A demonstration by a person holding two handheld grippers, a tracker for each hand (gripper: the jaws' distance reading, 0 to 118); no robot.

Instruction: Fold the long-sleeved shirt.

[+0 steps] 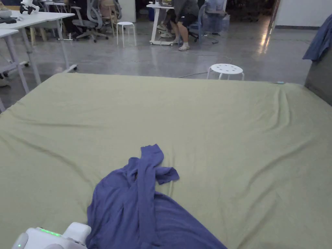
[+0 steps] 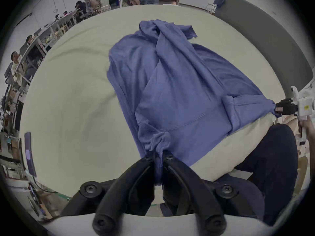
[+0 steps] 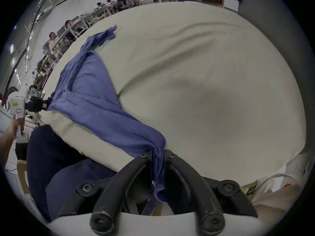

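Note:
A blue long-sleeved shirt (image 1: 139, 207) lies bunched at the near edge of a pale green sheet (image 1: 210, 129), its sleeves crossed and twisted over the body. In the left gripper view the shirt (image 2: 170, 89) runs toward me and my left gripper (image 2: 158, 156) is shut on a gathered corner of its hem. In the right gripper view my right gripper (image 3: 157, 154) is shut on another corner of the shirt (image 3: 95, 100). Each view shows the other gripper pinching the cloth: the right gripper (image 2: 277, 109) at the far right, the left gripper (image 3: 45, 104) at the far left.
The sheet covers a wide bed-like surface. A white stool (image 1: 226, 70) stands just beyond its far edge, another stool (image 1: 125, 30) farther back. Desks (image 1: 32, 19) stand at the left. People sit at tables in the background. A blue cloth (image 1: 319, 40) hangs at the right.

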